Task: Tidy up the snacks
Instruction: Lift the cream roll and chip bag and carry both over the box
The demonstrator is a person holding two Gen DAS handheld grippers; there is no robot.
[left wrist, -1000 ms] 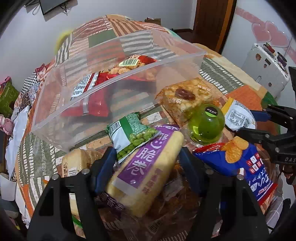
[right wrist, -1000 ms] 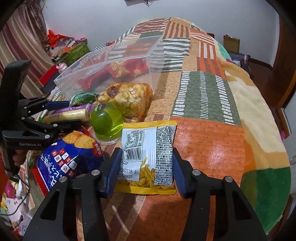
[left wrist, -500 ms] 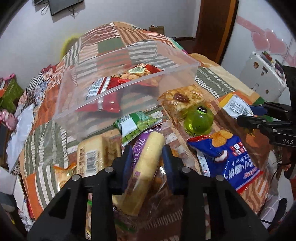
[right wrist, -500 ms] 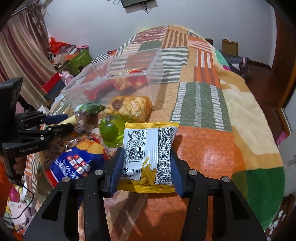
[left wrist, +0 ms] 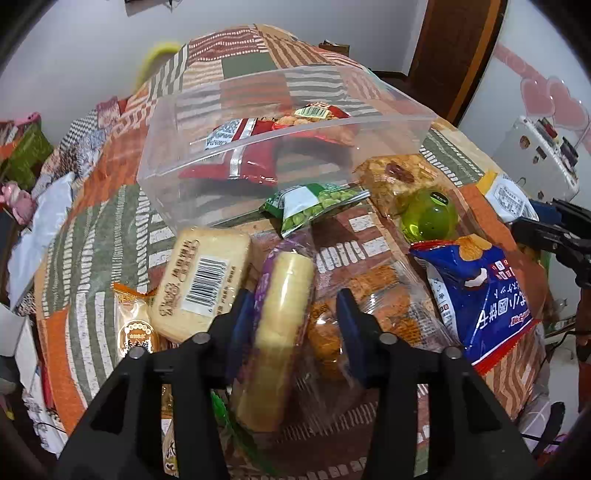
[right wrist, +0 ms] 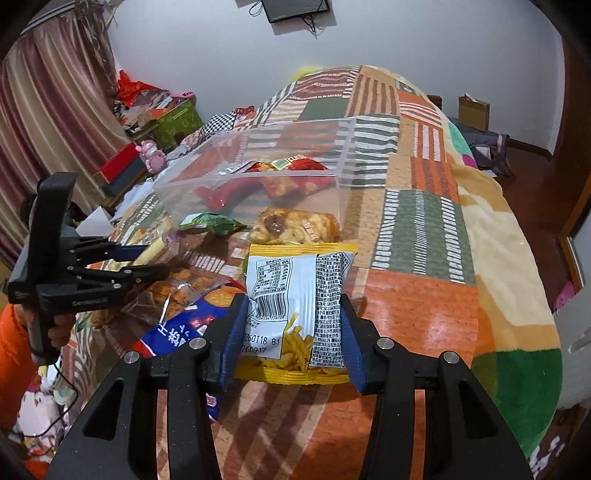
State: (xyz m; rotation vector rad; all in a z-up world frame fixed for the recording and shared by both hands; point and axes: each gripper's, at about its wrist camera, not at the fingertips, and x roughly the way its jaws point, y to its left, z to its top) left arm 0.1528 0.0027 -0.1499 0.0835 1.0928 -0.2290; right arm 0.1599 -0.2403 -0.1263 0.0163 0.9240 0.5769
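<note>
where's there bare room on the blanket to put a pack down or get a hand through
Bare blanket runs right of the clear bin and the yellow fries pack, out to the blanket's right edge. It is crowded left of that pack: green pea bag, blue chip bag and wafer roll lie close together before the bin.

A lived-in bedroom at home

A bed [right wrist: 417, 221] under a patchwork blanket [right wrist: 436, 302] fills the room. Striped curtains [right wrist: 55, 122] hang at one side, a wall-mounted screen [right wrist: 295, 9] above, a wooden door [left wrist: 454, 48] beyond, and gift boxes [right wrist: 162, 118] clutter the floor
</note>
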